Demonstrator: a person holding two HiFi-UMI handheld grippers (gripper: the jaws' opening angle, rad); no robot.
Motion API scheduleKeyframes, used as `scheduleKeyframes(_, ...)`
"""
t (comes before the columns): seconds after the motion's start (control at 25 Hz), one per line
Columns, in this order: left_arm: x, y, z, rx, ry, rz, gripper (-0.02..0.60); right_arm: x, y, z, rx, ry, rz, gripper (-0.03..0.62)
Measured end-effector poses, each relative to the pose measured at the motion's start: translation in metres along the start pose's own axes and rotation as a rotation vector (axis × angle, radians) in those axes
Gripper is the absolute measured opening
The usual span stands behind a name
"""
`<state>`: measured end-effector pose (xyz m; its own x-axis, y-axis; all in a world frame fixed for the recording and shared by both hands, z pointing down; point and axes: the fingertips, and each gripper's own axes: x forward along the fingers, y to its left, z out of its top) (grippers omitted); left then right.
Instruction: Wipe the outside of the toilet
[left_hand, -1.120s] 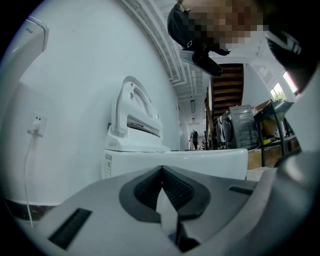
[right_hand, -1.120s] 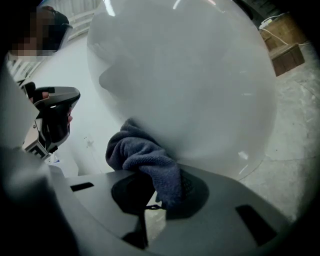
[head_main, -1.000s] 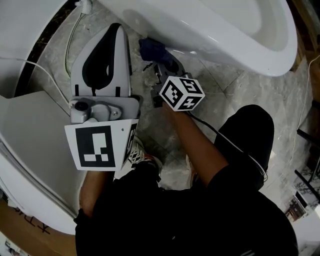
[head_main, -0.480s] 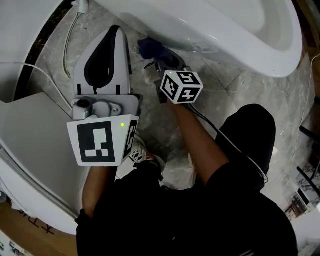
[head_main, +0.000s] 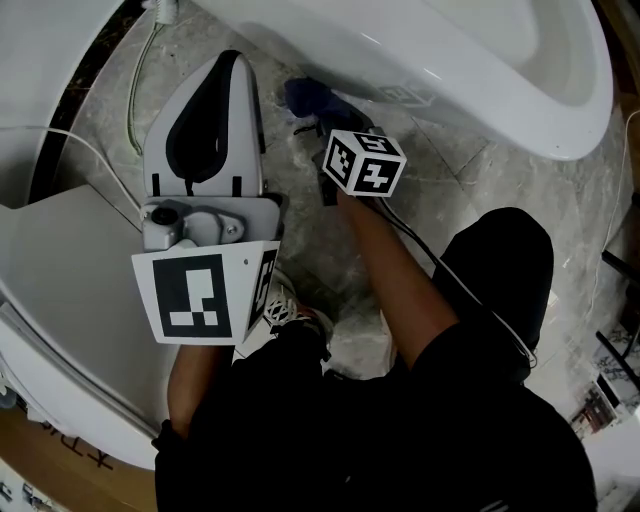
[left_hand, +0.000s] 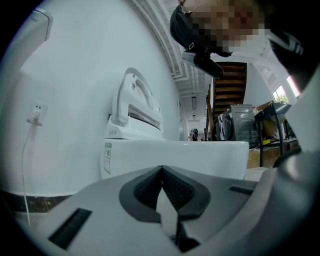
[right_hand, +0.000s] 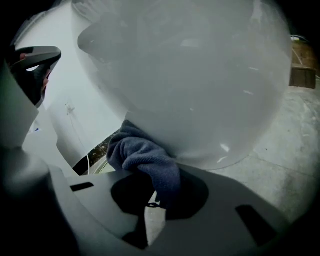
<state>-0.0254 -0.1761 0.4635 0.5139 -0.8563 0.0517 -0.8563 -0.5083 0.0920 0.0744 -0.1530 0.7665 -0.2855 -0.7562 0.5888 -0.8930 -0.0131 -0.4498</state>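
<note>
Marble floor (head_main: 470, 190); R tool (right_hand: 160, 195) tight on blue cloth (right_hand: 145, 160) against toilet (right_hand: 190, 75), L tool (left_hand: 161, 172) closed, empty; sticker (left_hand: 106, 158) illegible.

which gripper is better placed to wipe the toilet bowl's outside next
Right. The right gripper is shut on the blue cloth, pressed against the underside of the toilet bowl. The left gripper is shut and empty, off to the side.

The right tool (right_hand: 159, 201) has its jaws closed on a blue cloth (right_hand: 142, 157), whose bunched top presses against the curved white toilet (right_hand: 185, 75). Pale stone floor (right_hand: 295, 132) shows at right.
</note>
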Motion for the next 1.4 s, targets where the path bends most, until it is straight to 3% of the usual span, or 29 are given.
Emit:
scheduleKeyframes(0.68, -0.003, 0.002, 0.004, -0.029, -0.026, -0.001, 0.011, -0.004, -0.025, -0.016, 0.036, 0.092, -0.161, 0.04)
scheduleKeyframes(0.88, -0.007, 0.006, 0.002, 0.011, -0.002, 0.019, 0.011, -0.007, -0.028, -0.019, 0.05, 0.101, -0.174, 0.04)
scheduleKeyframes(1.04, -0.01, 0.002, 0.012, 0.002, -0.031, 0.012, 0.011, -0.009, -0.018, -0.023, 0.067, 0.112, -0.127, 0.04)
scheduleKeyframes(1.12, -0.014, 0.001, 0.015, 0.036, -0.025, 0.019, 0.011, -0.011, -0.005, -0.029, 0.064, 0.124, -0.08, 0.038)
scheduleKeyframes(1.4, -0.029, 0.0, 0.021, 0.087, -0.02, 0.046, 0.011, -0.025, 0.046, -0.024, -0.079, 0.091, 0.059, 0.04)
